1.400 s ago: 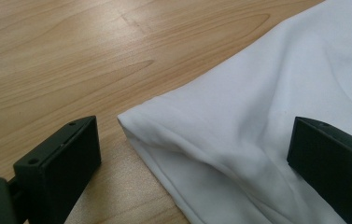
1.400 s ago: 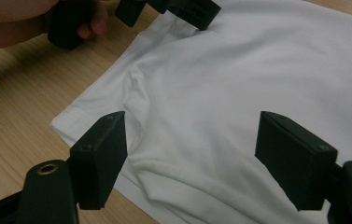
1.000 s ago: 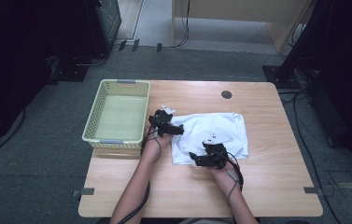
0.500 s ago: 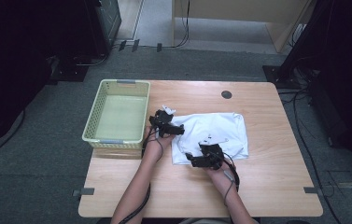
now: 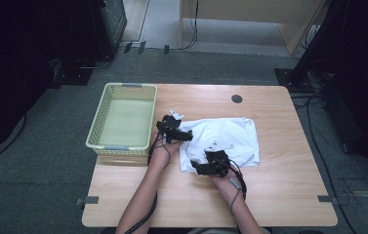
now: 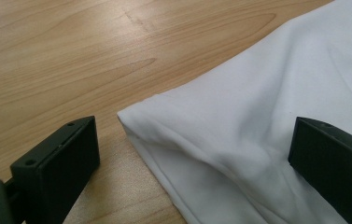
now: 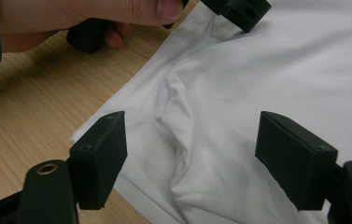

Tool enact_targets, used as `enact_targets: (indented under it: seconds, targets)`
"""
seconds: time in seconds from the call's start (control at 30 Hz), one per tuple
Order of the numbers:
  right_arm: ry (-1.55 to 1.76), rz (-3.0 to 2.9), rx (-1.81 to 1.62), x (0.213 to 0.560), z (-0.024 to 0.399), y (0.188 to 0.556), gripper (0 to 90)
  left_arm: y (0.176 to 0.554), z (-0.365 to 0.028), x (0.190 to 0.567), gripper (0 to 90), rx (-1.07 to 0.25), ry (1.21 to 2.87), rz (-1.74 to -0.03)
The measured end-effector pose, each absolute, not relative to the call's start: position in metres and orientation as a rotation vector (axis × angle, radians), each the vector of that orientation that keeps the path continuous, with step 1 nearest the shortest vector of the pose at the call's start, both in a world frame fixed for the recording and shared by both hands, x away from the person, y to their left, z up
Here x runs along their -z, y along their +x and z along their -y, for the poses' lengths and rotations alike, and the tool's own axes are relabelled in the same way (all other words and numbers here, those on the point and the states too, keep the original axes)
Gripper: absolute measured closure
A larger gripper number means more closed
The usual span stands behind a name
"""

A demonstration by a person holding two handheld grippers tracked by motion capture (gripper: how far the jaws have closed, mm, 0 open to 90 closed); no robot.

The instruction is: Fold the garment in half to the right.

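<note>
- Shirt [image 5: 223, 141] is lying folded flat at table [image 5: 289, 195] centre, basket [image 5: 123, 122] standing at its 9 o'clock – probably the drop target.
- Left gripper [image 5: 184, 136] is being held at the shirt's 10 o'clock corner, jaws wide open straddling the corner [image 6: 131, 116], nothing pinched.
- Right gripper [image 5: 200, 168] is being held at the 7 o'clock corner, jaws wide open over a bunched fold [image 7: 173, 116], no grip.
- Both left-edge corners are being bracketed, likely so the edge can be pinched and lifted evenly.
</note>
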State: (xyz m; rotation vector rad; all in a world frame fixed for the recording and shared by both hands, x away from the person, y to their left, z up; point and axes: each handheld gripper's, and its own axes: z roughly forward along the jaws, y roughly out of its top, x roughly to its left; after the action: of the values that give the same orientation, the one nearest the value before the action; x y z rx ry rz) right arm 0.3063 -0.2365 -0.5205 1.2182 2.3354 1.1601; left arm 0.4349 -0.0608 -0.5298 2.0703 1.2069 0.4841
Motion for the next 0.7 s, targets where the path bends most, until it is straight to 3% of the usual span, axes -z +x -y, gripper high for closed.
enact_targets:
  seconds: [0.7]
  targets:
    - [1.169, -2.375, -1.151, 0.525, 0.218, 0.307, 23.3, 0.434, 0.062, 0.530, 1.9, -0.489, 2.061, -1.217]
